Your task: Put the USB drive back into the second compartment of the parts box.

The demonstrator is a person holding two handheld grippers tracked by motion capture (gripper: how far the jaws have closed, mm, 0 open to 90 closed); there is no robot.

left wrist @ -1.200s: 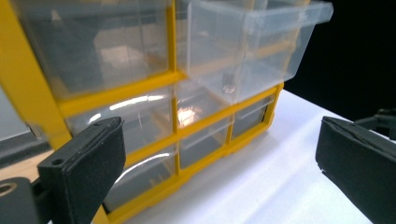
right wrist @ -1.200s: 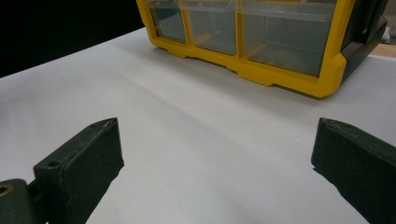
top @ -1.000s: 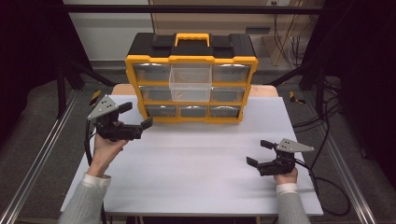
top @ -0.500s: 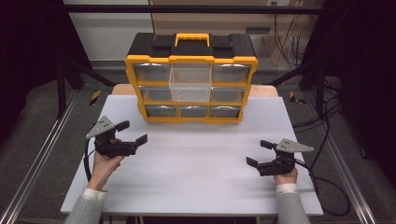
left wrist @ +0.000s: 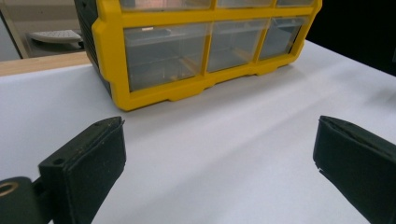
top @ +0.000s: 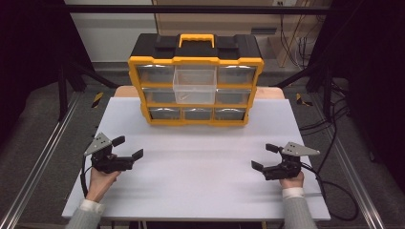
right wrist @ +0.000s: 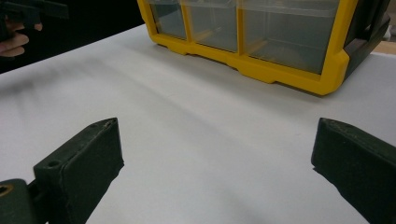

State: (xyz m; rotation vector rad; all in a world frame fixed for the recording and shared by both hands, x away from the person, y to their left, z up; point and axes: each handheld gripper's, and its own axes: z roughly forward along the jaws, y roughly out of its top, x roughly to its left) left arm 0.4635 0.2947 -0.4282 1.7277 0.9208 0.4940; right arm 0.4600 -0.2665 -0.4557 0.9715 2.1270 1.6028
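A yellow and black drawer cabinet [top: 196, 81] stands at the back middle of the white table [top: 200, 167]. Its clear middle drawer [top: 195, 85] is pulled out towards me; the other drawers sit flush. My left gripper [top: 128, 148] rests open near the table's left front, nothing between its fingers [left wrist: 88, 163]. My right gripper [top: 264, 157] is open at the right front, also empty. The cabinet's bottom row [left wrist: 205, 46] fills the top of the left gripper view. In the right gripper view the same bottom row [right wrist: 252, 32] lies ahead, and the left gripper [right wrist: 28, 14] shows far off at the upper left.
Metal rails [top: 43, 157] run along both sides of the table, and cables [top: 334, 186] trail off its right edge. Bare white tabletop lies between the two grippers and in front of the cabinet.
My left gripper has drawn back from beside the cabinet towards the front left of the table. The right gripper has stayed still.
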